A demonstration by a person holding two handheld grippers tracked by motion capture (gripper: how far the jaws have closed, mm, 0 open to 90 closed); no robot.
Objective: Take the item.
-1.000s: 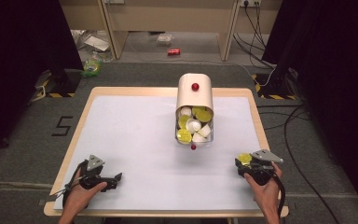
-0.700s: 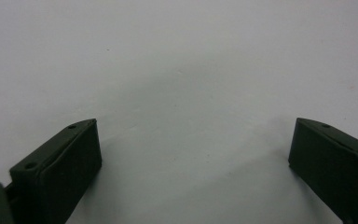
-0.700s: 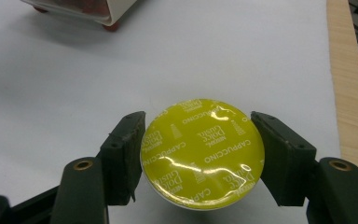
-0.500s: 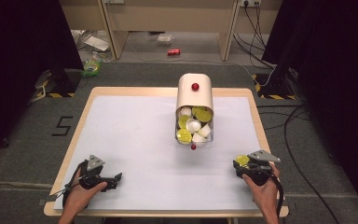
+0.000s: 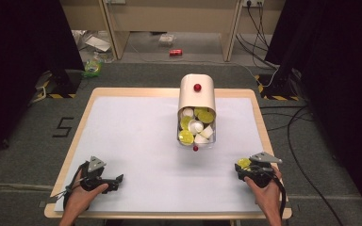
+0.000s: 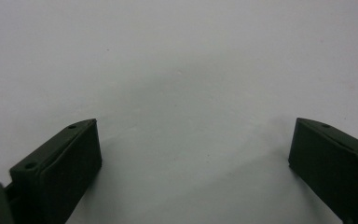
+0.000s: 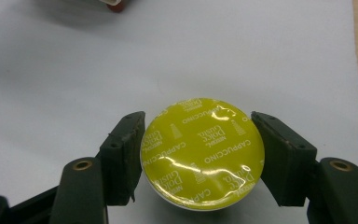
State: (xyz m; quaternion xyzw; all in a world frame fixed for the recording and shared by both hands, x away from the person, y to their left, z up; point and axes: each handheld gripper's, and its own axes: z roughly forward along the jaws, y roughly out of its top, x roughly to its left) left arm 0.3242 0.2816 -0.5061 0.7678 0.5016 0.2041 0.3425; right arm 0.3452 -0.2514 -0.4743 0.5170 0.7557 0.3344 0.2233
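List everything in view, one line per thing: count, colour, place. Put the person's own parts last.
Table: one, white top with a wooden edge, centre of the high view.
Container: one, cream with a red knob, lying on the table's far middle, its open end toward the person.
Capsules in the container: several, yellow-lidded and white; exact number unclear.
Held capsule: one, yellow foil lid printed "Cappuccino", between the right gripper's jaws.
Red can: one, on the floor beyond the table.
Cables: several, black, on the floor at right.
Left gripper: black, near-left of the table, jaws wide apart with nothing between them.
Right gripper: black, near-right, shut on the held capsule.
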